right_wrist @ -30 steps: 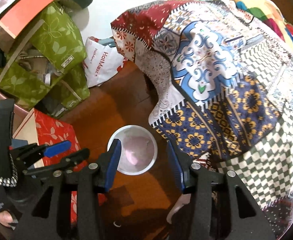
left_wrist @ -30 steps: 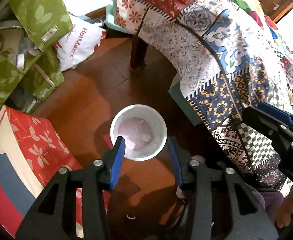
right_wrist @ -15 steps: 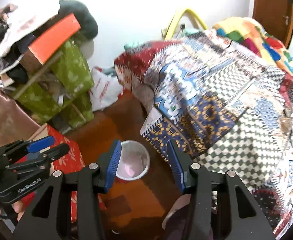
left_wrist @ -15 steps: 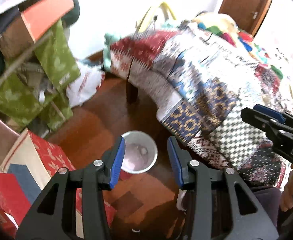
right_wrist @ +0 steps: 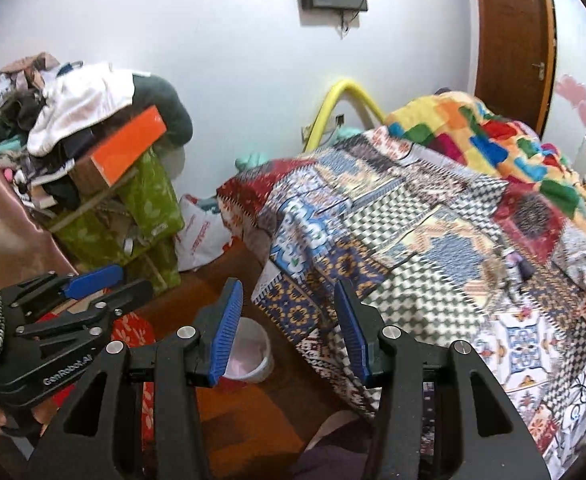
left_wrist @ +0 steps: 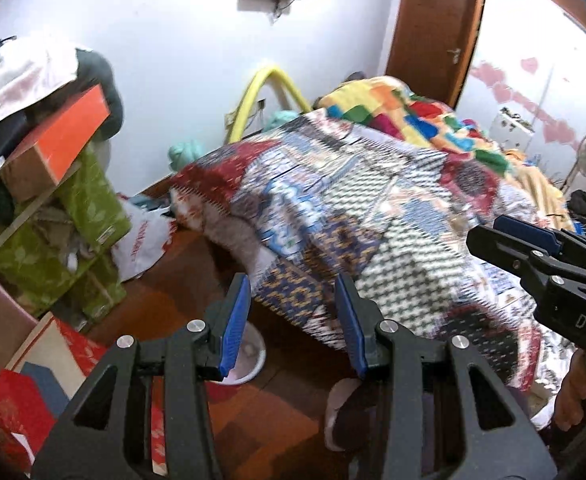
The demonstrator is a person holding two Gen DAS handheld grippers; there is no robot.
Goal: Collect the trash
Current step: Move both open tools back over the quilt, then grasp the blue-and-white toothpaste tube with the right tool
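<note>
A white trash bin with a pink liner stands on the wooden floor beside the bed; it also shows in the right wrist view. My left gripper is open and empty, raised well above the bin. My right gripper is open and empty too, held at the same height. Each gripper shows in the other's view: the right one at the right edge, the left one at the left edge.
A bed under a patchwork quilt fills the right side. Green bags, an orange box and piled clothes stand at the left wall. A red patterned box lies on the floor at the left. A wooden door is at the back.
Both grippers have risen and tilted up from looking down into the bin. The bin has dropped low in both views and the bed, wall and door have come into view.
</note>
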